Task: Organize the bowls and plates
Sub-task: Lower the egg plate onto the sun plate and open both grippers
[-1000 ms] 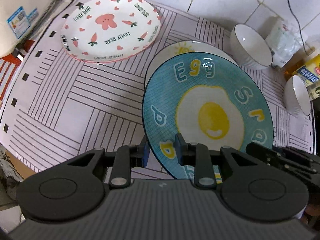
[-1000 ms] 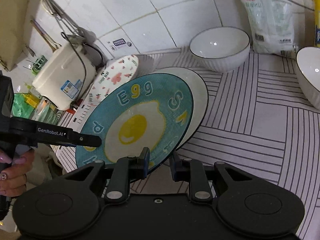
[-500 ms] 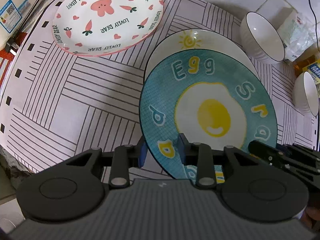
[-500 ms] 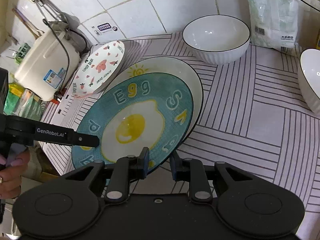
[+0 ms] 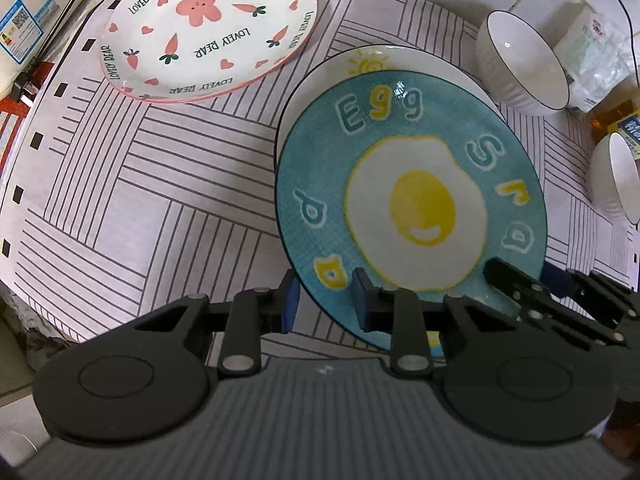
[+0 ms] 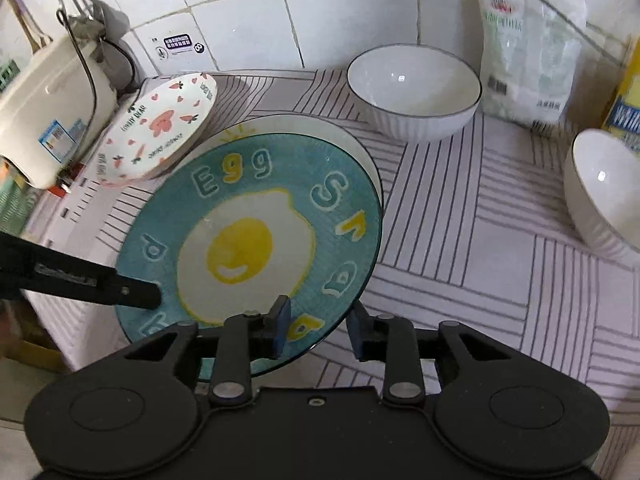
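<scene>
A blue plate with a fried-egg picture (image 5: 416,200) (image 6: 256,236) lies partly over a white plate with a sun drawing (image 5: 372,62) (image 6: 304,126). My left gripper (image 5: 325,300) straddles the blue plate's near rim, its jaws spread wider than the rim. My right gripper (image 6: 318,330) straddles the rim on the other side, its jaws also spread apart. A pink-rimmed "Lovely Bear" plate (image 5: 208,24) (image 6: 158,128) lies at the far left. Two white bowls, one at the back (image 5: 520,68) (image 6: 414,90) and one at the right (image 5: 616,178) (image 6: 604,192), stand on the striped mat.
A cream rice cooker (image 6: 48,108) stands at the left by the tiled wall. A white bag (image 6: 528,60) and a yellow package (image 6: 628,96) stand at the back right. The counter edge (image 5: 24,292) drops off at the left.
Both grippers' jaws have spread from a closed hold on the blue plate's rim. The blue plate has come down closer onto the white plate.
</scene>
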A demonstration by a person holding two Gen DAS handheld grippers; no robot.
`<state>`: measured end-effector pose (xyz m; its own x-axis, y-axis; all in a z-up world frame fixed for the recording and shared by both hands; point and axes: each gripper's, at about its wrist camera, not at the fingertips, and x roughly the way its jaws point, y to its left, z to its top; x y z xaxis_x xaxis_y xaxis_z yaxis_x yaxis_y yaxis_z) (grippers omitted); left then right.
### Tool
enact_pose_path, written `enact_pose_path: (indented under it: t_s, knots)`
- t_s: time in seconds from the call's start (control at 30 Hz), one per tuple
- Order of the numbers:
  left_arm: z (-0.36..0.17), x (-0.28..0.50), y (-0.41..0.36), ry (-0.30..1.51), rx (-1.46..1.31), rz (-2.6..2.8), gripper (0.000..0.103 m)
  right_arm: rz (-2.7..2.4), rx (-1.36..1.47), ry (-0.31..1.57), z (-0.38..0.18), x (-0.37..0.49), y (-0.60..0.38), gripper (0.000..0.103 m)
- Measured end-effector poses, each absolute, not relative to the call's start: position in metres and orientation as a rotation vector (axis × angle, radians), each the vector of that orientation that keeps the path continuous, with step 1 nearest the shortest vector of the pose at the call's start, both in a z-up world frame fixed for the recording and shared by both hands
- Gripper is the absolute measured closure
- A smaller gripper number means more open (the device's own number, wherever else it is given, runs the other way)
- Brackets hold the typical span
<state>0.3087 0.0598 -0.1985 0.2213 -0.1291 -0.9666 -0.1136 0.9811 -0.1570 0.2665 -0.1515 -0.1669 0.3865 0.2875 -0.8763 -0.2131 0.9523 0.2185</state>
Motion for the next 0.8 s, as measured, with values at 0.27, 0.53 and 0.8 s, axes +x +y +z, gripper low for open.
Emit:
enact_pose_path:
  t_s: [0.27,0.53,0.8]
  knots:
    - [-0.193,0.305,0.053,1.319,-0.191,-0.049,0.083,0.296,0.040,1.050,-0.170,0.262,-0.149,0.066]
    - [-0.166,0.288,0.062,1.272,-0.172,-0.129,0.083,0.317,0.075,0.972,-0.131,0.236,-0.158,0.066]
    - [-0.114,0.261,0.096,1.177,-0.060,-0.218,0.082,0.400,0.093,0.856,-0.068,0.197,-0.135,0.065]
